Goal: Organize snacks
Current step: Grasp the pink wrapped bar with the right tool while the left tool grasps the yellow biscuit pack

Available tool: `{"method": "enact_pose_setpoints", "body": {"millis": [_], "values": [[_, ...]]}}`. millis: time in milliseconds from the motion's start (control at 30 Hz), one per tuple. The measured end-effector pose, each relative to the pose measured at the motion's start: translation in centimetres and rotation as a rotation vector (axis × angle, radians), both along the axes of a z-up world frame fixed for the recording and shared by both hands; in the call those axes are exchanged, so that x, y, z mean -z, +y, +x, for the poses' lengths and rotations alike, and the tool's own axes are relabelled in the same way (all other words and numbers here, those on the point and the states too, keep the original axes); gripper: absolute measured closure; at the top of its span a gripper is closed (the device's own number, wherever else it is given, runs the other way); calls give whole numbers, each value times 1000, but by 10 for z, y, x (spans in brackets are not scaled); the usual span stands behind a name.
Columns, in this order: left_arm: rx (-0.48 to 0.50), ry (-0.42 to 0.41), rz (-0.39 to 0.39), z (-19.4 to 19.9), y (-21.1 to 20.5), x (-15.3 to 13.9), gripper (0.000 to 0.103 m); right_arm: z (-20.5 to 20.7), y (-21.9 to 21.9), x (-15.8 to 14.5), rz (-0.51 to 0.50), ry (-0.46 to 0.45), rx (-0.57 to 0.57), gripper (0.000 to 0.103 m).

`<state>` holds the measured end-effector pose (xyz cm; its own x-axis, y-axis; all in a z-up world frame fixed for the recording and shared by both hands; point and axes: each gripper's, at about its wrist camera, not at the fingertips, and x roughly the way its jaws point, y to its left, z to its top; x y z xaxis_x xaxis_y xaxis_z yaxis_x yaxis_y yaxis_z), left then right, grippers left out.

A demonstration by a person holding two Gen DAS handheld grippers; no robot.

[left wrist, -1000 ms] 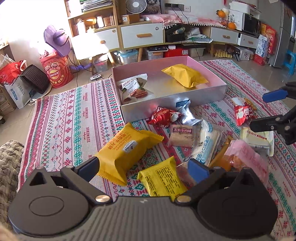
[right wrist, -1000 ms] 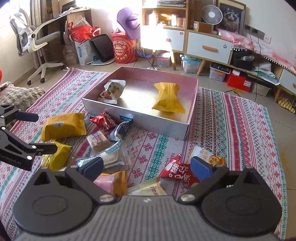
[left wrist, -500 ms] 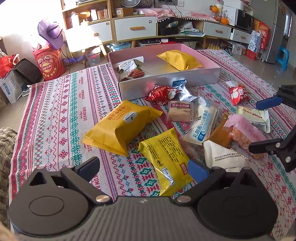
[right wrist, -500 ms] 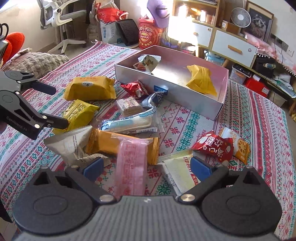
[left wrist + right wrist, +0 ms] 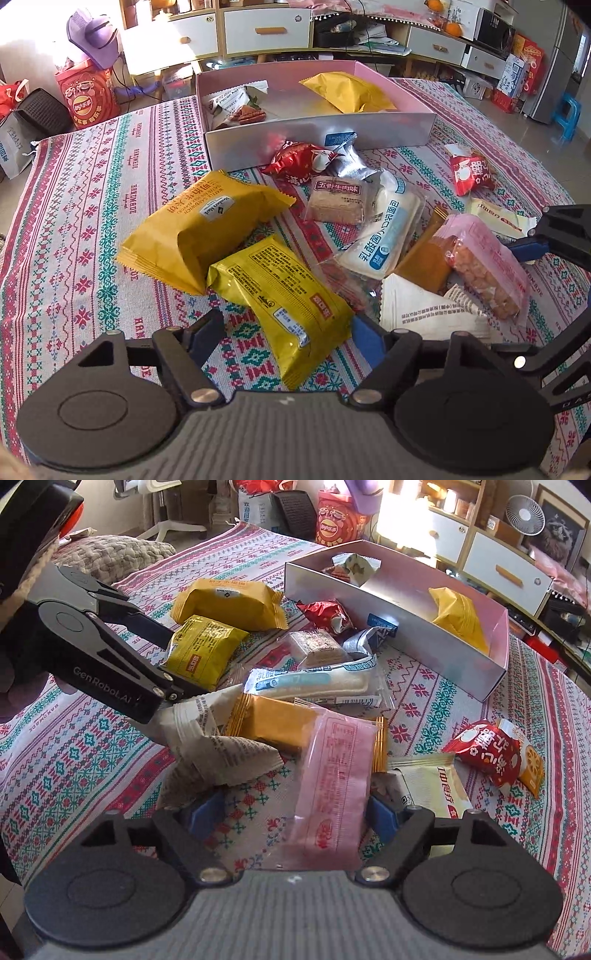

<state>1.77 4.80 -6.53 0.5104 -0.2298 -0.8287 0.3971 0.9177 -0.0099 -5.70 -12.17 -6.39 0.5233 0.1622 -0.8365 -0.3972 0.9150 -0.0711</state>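
Now you have brought both grippers down from above the pink box (image 5: 388,127) to the loose pile before it: your left gripper (image 5: 284,339) gapes around the yellow packet (image 5: 277,291), your right gripper (image 5: 291,812) around the pink packet (image 5: 332,775), neither gripped, so both pickups look imminent.

A woven cloth (image 5: 92,206) is patterned in red, teal and white bands of stars and diamonds. The box (image 5: 317,136) is pink on its inner walls and silvery grey outside. Two large packets (image 5: 201,225) (image 5: 349,92) are coloured mustard yellow, and a glossy yellow packet (image 5: 280,299) is printed with black text. A crinkled red packet (image 5: 295,162) and a second red packet (image 5: 472,171) are marked with white. A translucent pink packet (image 5: 334,782) carries red lettering. A white wrapper (image 5: 386,230) is banded in light blue. Blue pads are seen on black gripper fingers (image 5: 201,814).
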Motion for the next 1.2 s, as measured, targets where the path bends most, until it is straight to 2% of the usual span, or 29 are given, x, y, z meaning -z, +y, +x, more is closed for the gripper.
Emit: {"method": "enact_pose_setpoints", "body": {"millis": [167,300,567,667,833,933,1033,1100,1167,1200], "values": [[-17,14,-8,3,1,0,29,3,0,-2,10,6,9,30],[-14,0,18,4,-1,-1,48,4,-1,-3,15,1,11,42],[-10,10,13,5,-1,-2,60,7,-2,-7,33,7,13,66],[-19,14,11,6,0,-2,64,7,-2,-8,37,11,9,71],[-21,18,14,5,-1,-3,69,7,-1,-8,33,10,6,73],[-13,37,3,6,0,-4,69,7,0,-8,29,10,3,74],[-7,69,-55,9,5,-8,63,7,0,-9,28,12,3,74],[-21,71,-76,10,6,-12,42,8,1,-9,28,15,4,74],[-42,56,-74,11,3,-16,33,8,1,-9,29,17,4,74],[-54,52,-75,12,2,-17,33,8,1,-9,29,18,4,74]]}}
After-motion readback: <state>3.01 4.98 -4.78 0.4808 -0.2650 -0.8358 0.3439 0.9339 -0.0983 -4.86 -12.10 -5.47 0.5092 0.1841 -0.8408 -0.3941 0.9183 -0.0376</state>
